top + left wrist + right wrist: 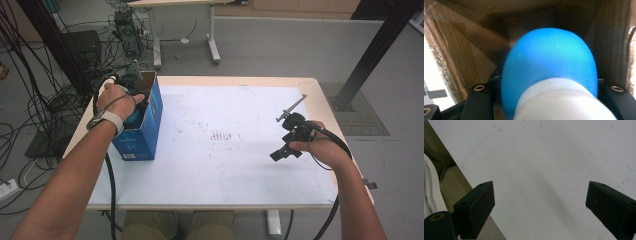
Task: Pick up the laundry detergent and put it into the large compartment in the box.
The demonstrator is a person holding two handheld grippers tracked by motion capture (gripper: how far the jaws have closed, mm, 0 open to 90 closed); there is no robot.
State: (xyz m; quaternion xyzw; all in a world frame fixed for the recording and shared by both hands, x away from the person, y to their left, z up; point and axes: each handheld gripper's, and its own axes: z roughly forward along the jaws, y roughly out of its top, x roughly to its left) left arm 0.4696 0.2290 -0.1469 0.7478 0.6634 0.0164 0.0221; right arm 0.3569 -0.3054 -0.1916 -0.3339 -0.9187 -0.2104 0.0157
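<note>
Left gripper (134, 102): down inside the open top of the blue cardboard box (149, 131), jaws closed on the rounded blue plastic bottle with a white ribbed cap (549, 72).
Bottle position: held between the jaws, cap end toward the camera, blue body pointing deeper into the box; brown inner walls all round it. Whether it touches the box floor, I cannot tell.
Box: stands upright at the 9 o'clock edge of the white-topped desk (240, 165).
Right gripper (286, 150): at 3 o'clock, hovering over bare desk, jaws spread wide, holding nothing.
Done, by my reading: bottle is already within the box.
Left: set it down, let go, lift the gripper clear.
Caution: box is narrow; the gripper may snag its rim on the way out.
</note>
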